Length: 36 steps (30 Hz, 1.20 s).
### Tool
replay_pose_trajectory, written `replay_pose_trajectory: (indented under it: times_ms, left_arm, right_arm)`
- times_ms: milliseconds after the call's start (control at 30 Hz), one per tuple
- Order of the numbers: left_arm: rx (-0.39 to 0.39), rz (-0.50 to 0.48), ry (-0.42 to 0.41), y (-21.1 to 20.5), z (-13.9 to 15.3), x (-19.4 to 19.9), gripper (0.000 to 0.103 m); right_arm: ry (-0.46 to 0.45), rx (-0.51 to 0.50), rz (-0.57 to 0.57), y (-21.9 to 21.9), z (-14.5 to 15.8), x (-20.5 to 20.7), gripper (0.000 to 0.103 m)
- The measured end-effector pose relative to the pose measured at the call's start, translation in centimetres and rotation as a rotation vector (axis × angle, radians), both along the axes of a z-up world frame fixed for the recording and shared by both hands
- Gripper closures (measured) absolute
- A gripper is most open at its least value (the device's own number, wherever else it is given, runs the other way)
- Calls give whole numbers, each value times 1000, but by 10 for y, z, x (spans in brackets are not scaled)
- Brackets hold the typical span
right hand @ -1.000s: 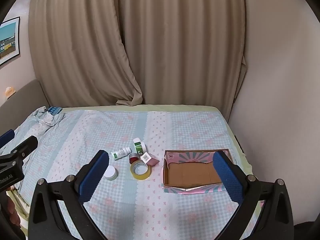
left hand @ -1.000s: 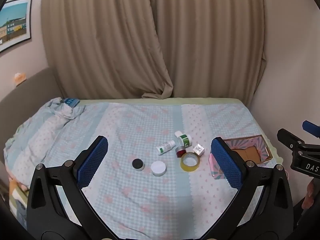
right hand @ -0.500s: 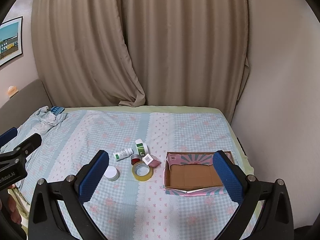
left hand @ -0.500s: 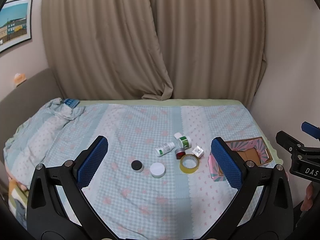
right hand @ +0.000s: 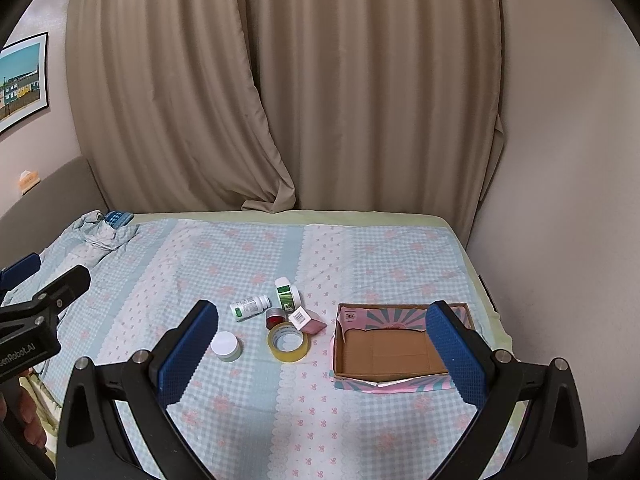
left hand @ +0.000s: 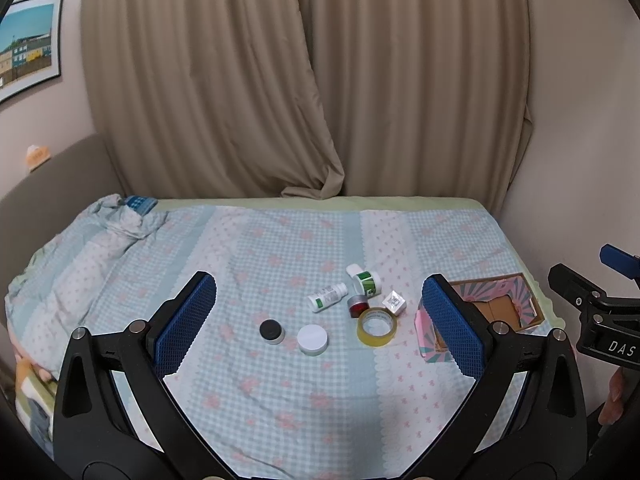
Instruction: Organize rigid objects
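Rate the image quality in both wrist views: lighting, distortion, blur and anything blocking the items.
Left wrist view: soft even light, faint shadows, strong fisheye bending at the dark corners; the tape roll is sharp, and a blue finger hides part of the box. Right wrist view: same bending and light, no glare; a finger overlaps the box's right end.

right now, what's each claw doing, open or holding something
Left claw: open, holding nothing.
Right claw: open, holding nothing.

Tape roll [right hand: 288, 344] left of box [right hand: 394, 350], on bed [right hand: 360, 248].
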<state>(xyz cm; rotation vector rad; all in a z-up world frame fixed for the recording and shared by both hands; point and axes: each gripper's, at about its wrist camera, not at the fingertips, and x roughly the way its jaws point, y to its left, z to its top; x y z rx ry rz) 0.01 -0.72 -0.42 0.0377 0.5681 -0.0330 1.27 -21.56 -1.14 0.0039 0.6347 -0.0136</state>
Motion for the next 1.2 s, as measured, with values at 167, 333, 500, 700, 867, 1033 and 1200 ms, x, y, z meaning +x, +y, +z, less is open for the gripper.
replay_pose_trajectory:
  times_ms: [167, 333, 500, 700, 867, 1033, 1200]
  left_arm:
    - [1, 1, 1, 0, 1, 1, 1]
    - [-2, -2, 5, 1, 0, 4, 1]
    - [-6, -3, 7, 0, -1, 7, 1]
    - [-7, -3, 8, 0, -1, 8, 1]
    - [-6, -3, 8, -1, -1, 7, 1]
    - [-8, -3, 9, -1, 0, 7, 1]
    - [-15, -1, 15, 1, -1, 7, 1]
  right_arm:
    - [0, 1, 0, -1, 0, 1, 0]
    - [6, 3, 1, 0, 0, 2, 0]
    - [5, 2, 1, 1, -1, 3, 0]
    - [7, 2, 2, 1, -2, 2, 0]
    - [6, 2, 2, 1, -2, 1, 0]
    - [6, 3, 2, 2, -2, 1, 0]
    - [7, 4, 2, 3, -3, 1, 0]
